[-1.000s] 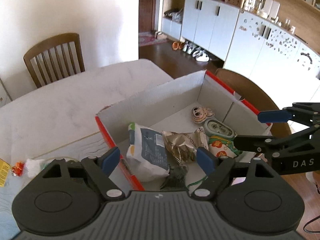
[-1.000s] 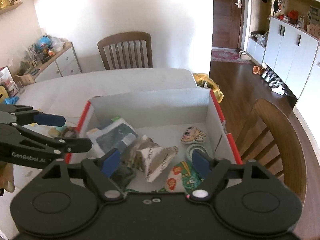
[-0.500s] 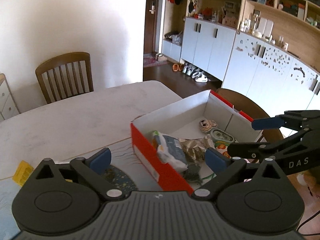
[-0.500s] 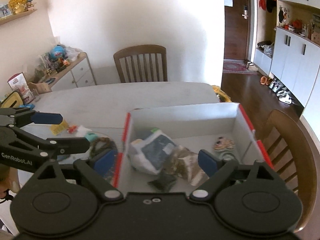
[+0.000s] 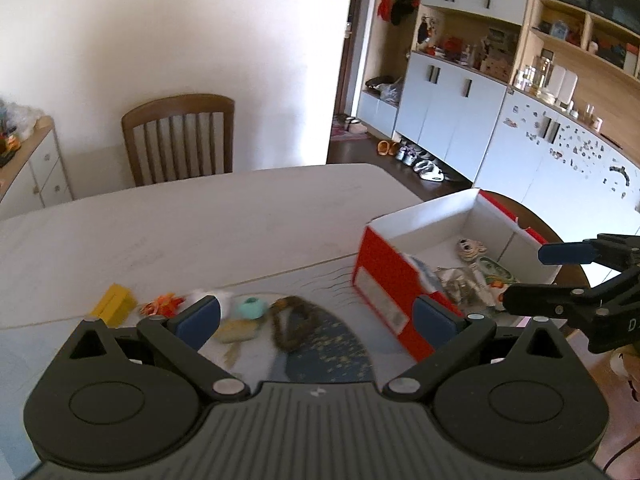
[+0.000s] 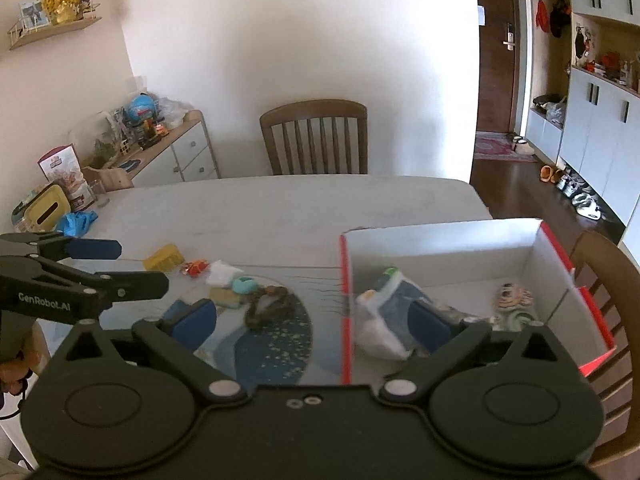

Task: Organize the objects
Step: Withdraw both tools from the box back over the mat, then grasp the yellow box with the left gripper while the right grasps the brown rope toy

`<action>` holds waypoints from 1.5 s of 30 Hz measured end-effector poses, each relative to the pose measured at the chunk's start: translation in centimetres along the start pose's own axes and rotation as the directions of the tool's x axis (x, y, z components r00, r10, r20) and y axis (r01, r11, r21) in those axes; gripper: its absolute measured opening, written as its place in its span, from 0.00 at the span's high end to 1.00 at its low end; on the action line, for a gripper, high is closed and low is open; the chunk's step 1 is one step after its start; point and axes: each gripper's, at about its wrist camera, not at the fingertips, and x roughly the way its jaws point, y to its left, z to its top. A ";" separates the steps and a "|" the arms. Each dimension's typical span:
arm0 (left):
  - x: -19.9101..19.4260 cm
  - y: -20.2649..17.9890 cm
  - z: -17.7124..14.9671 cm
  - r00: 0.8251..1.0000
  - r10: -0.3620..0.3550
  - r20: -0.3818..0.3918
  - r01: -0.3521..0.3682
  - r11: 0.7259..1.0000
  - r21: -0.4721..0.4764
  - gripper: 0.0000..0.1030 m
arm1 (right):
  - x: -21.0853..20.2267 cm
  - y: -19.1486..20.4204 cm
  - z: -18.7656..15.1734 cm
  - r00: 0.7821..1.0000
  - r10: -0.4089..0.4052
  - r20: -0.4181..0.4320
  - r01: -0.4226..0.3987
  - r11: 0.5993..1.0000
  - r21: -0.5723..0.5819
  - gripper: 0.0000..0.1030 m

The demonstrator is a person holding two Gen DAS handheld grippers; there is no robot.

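On the table's left side lie the loose pieces: a yellow block [image 6: 163, 258], an orange wrapper [image 6: 195, 267], a white wad [image 6: 221, 273], a teal ring [image 6: 244, 285] and what may be a brown cord [image 6: 269, 305]. Both the left gripper [image 5: 316, 316] and right gripper [image 6: 314, 318] hang spread wide and empty. Rightward, the red box [image 6: 346, 300] already holds packets, so the nearest piece should be straddled squarely before closing.

"GenRobot.AI" on left gripper [image 6: 120, 264]

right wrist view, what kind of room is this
Most likely a home dining area: a pale dining table with a brown slatted wooden chair, white cupboards, and shoes near the brown entrance door.
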 end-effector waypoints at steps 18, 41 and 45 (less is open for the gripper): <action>0.6 10.2 -2.7 0.998 0.062 0.010 -0.062 0.997 -0.049 0.00 | 6.3 7.0 0.2 0.997 -0.014 -0.079 0.010 0.998 -0.061 0.01; 10.3 19.6 -4.7 0.987 0.138 -0.082 -0.143 0.989 -0.048 0.00 | 19.9 7.7 -1.0 0.958 -0.129 -0.256 0.116 0.991 -0.066 0.05; 12.2 20.4 -4.5 0.981 0.169 -0.096 -0.171 0.985 -0.014 0.00 | 21.2 7.3 -1.2 0.950 -0.141 -0.280 0.129 0.990 -0.063 0.06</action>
